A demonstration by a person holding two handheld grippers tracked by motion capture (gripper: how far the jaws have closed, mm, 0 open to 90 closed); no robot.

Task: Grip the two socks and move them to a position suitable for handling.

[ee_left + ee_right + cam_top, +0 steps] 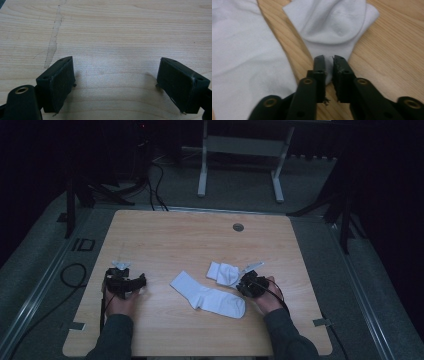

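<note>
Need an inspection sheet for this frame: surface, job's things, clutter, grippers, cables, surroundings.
Surface: wooden table, a pale streak, round grommet near far edge.
Job's things: flat sock mid-table; folded sock beside it, apart.
Clutter: nothing seen.
Grippers: left gripper open over bare wood; right gripper narrow, folded sock's edge between the jaws, grip unclear.
Cables: black cables on floor beyond table.
Surroundings: dark room, white frame legs behind.

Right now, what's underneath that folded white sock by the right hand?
Bare wooden table shows all around the folded sock, and its near edge sits between the right gripper jaws. Whatever lies beneath the folded sock itself is covered by the fabric.
</note>
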